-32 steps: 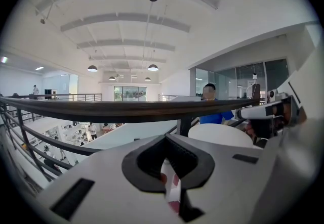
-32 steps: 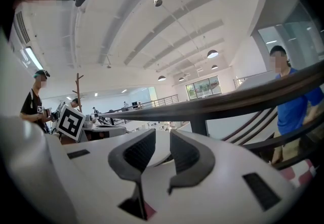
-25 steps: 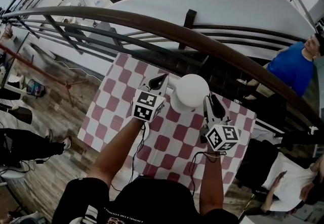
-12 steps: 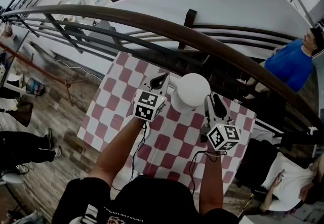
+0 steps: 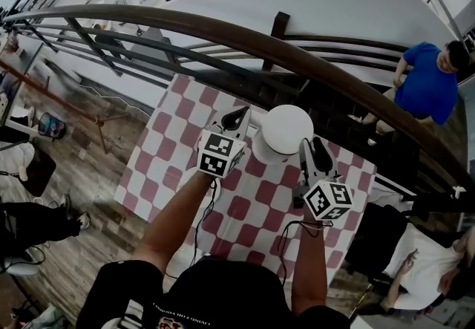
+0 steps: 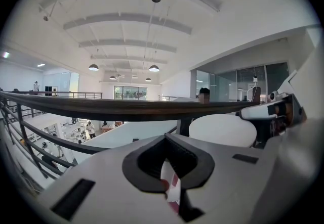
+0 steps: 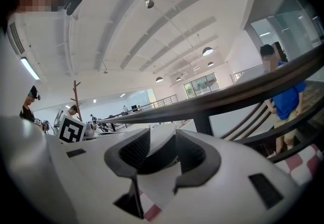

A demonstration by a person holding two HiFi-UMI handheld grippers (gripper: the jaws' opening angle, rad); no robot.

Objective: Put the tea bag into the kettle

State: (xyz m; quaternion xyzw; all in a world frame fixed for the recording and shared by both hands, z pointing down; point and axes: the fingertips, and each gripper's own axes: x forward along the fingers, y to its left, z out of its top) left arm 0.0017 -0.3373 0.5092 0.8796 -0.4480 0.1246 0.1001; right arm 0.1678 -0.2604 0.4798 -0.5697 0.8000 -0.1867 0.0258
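A white kettle (image 5: 286,131) with a round top stands on the red-and-white checked table (image 5: 245,210), between my two grippers. My left gripper (image 5: 237,116) points at its left side with the jaws together; in the left gripper view the kettle (image 6: 223,129) bulges just right of the left gripper (image 6: 168,165). My right gripper (image 5: 313,148) is close by the kettle's right side and open, its jaws having just been opening. The right gripper (image 7: 162,157) shows only white surface and a bit of checked cloth in its gap. No tea bag is visible in any view.
A dark wooden handrail (image 5: 245,36) with metal bars runs right behind the table's far edge, above an open drop to a lower floor. A person in a blue shirt (image 5: 424,82) stands beyond the rail at the right. More people sit at the far left and lower right.
The right gripper's jaws stand a little wider apart than a second ago. Both hands have kept their place. The person in blue beyond the rail has stood up and shifted.
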